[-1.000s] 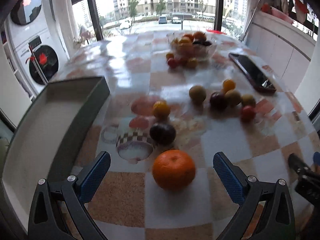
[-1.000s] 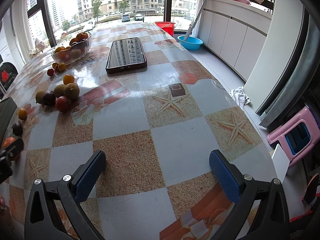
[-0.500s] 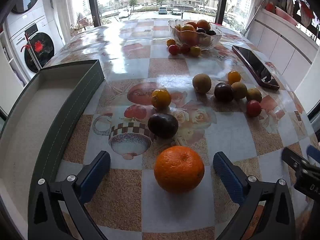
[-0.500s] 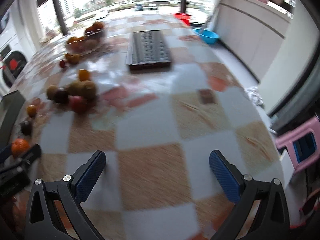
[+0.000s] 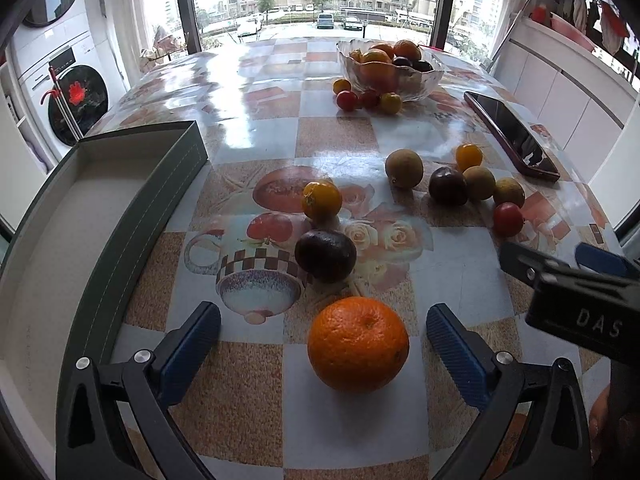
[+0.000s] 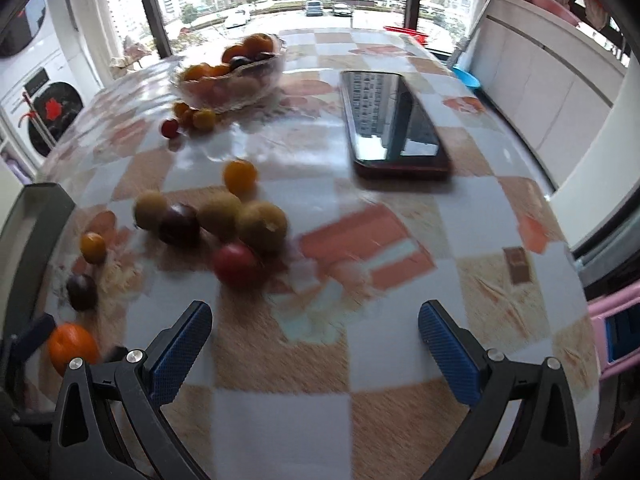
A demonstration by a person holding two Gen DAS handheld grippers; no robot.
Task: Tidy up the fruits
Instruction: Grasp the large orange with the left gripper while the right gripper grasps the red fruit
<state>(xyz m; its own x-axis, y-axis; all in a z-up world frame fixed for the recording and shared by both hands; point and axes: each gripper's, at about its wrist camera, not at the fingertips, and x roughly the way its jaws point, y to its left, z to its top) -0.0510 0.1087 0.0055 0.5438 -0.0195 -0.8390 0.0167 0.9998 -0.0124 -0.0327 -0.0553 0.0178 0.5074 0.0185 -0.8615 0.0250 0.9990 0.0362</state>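
A large orange point(image 5: 358, 344) lies on the table between the open fingers of my left gripper point(image 5: 324, 344); it also shows in the right wrist view point(image 6: 72, 346). Beyond it lie a dark plum point(image 5: 325, 255) and a small orange fruit point(image 5: 321, 199). A cluster of brown, dark and red fruits point(image 5: 460, 184) lies mid-table, also in the right wrist view point(image 6: 224, 224). A glass bowl point(image 5: 390, 69) of fruit stands at the back. A green tray point(image 5: 96, 216) with a pale inside sits left. My right gripper point(image 6: 316, 346) is open and empty over the table, short of the red fruit point(image 6: 236, 266).
A dark phone point(image 6: 392, 120) lies right of the fruit cluster. Small fruits point(image 5: 366, 98) sit in front of the bowl. A washing machine point(image 5: 60, 92) stands left of the table. A pink stool point(image 6: 618, 330) stands off the right table edge.
My right gripper has swung left and forward toward the fruit cluster and now shows at the right of the left wrist view. My left gripper has held around the orange, still open.
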